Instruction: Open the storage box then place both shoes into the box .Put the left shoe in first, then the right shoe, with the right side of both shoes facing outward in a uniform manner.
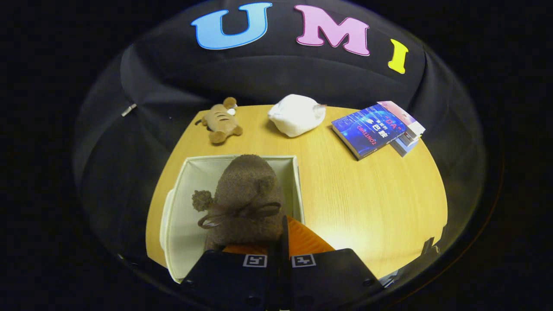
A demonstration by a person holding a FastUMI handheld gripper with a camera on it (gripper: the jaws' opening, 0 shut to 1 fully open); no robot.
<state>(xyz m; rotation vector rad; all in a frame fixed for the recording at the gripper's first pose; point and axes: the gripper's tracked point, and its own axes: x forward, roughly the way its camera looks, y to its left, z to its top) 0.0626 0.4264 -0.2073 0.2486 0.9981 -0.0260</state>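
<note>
Now | fingers (pixel 283 252) pinching brown shoe (pixel 246 198) | held over open storage box (pixel 190 172)

Tongs (pixel 280 248) carry square coded markers and round screws.

Plush toy (pixel 221 122), white bundle, perhaps cloth (pixel 296 114), and stacked books (pixel 375 128) on wooden table (pixel 367 194).

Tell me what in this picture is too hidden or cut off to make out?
- Storage box floor, gripper view: the brown shoe covers it, so a second shoe beneath cannot be confirmed.
- Shoe's near end: hidden behind the fingers.
- Gripper grip: fingers look closed at the shoe, contact unclear.
- Lower books: covered by the top book.
</note>
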